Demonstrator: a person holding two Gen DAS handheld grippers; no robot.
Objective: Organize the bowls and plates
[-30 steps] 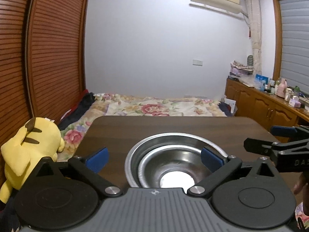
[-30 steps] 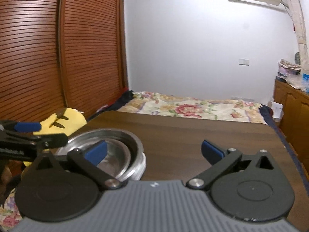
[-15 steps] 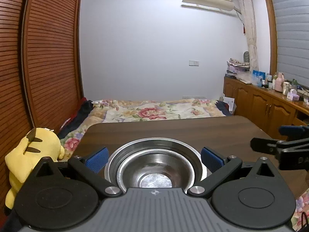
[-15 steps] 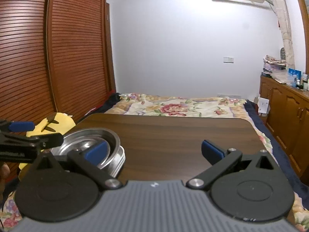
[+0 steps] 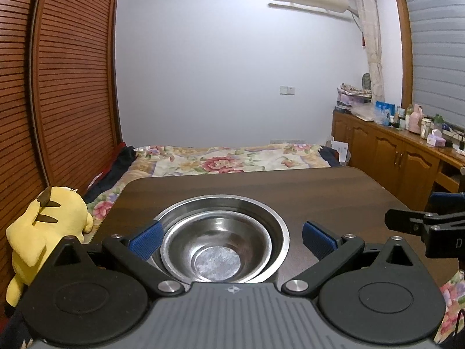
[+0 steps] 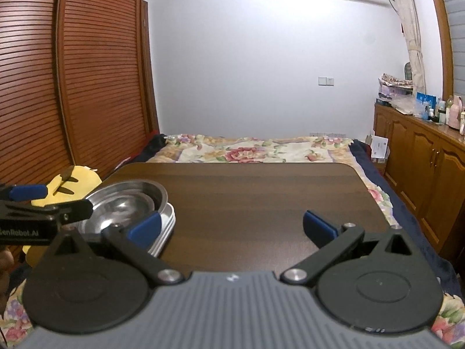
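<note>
Two nested steel bowls [image 5: 221,244] sit near the bench's [image 5: 319,192] left edge, framed by my wide-open, empty left tongs [image 5: 231,240]. From the right view, my right tongs [image 6: 231,228] gape empty over bare bench; bowls rest on stacked plates [image 6: 165,232].

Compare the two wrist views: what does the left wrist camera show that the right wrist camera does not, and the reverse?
Left wrist only: the inner bowl's flat bottom, seen from above between the open left gripper's fingers.
Right wrist only: the plates stacked beneath the bowls, seen edge-on, and the bare right half of the table ahead of the open right gripper.
Both: nested steel bowls, yellow plush toy, bed.
</note>
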